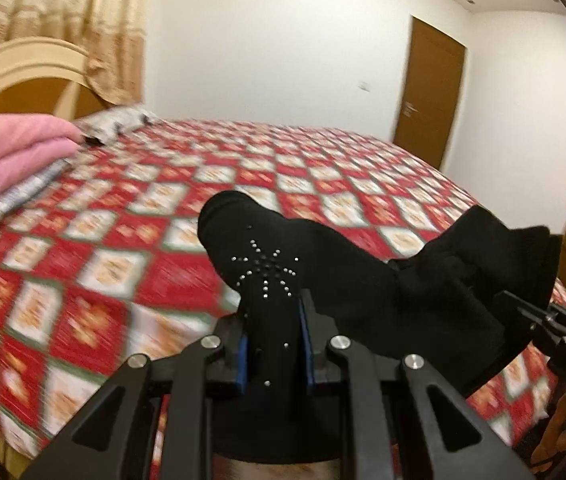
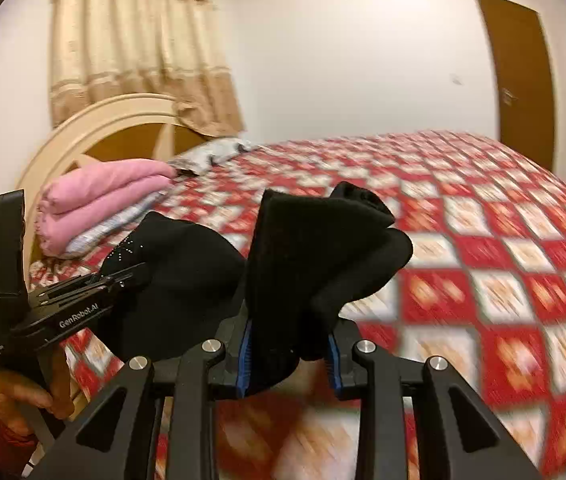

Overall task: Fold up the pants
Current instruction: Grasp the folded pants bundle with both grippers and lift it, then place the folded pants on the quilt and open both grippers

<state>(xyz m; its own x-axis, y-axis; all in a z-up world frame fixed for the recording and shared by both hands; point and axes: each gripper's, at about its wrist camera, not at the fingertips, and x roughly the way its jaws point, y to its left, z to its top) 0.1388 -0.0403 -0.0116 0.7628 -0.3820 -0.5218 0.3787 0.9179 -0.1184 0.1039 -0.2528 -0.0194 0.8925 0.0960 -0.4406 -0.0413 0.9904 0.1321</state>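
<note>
Bedroom, red-and-white checked bedspread point(image 1: 131, 276) under both tongs, background motion-blurred. I've got the black pants point(image 1: 323, 280) bunched up and held clear of the bed, strung between the two tongs. Left gripper point(image 1: 273, 344) is clamped on a fold with the rhinestone starburst point(image 1: 266, 270) sitting just ahead of its blue pads point(image 1: 303, 324). Right gripper point(image 2: 289, 354) is closed on a thicker wad, fabric standing up in front of its fingers and flopping to the right. My read: two grips at separate points so the cloth can be spread out and laid flat before any fold. In the right view, the left tong sits to the left, a bare hand point(image 2: 23, 396) in a red sleeve on its handle. Folded pink stack point(image 2: 99, 204) beyond the left tong, near the headboard point(image 2: 95, 116), well apart.
</note>
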